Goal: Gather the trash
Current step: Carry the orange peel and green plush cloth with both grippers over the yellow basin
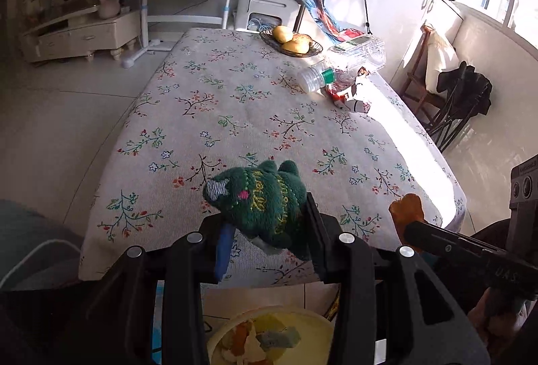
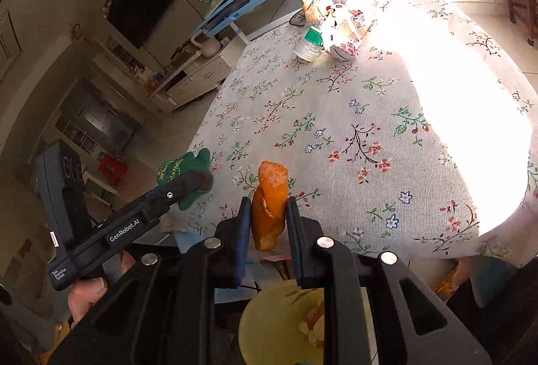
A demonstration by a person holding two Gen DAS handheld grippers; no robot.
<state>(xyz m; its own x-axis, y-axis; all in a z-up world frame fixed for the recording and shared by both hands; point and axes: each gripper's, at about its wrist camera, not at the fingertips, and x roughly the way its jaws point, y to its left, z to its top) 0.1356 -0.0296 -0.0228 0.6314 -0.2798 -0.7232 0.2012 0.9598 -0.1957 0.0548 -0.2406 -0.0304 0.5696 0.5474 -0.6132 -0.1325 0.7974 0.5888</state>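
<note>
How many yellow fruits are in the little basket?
2 show: one yellow fruit at the back-left of the wire basket, one in front. More may hide behind them.

Each camera sits just behind its own jaws and looks forward and steeply down along them. The left view faces up the length of the floral tablecloth, with the yellow bin directly below its jaws and the right gripper beside them at the right edge. The right view is rolled, so the cloth slants; the left gripper shows just left of its jaws. Both views share the cloth, the bin and the plastic bottle far ahead of the jaws.
</note>
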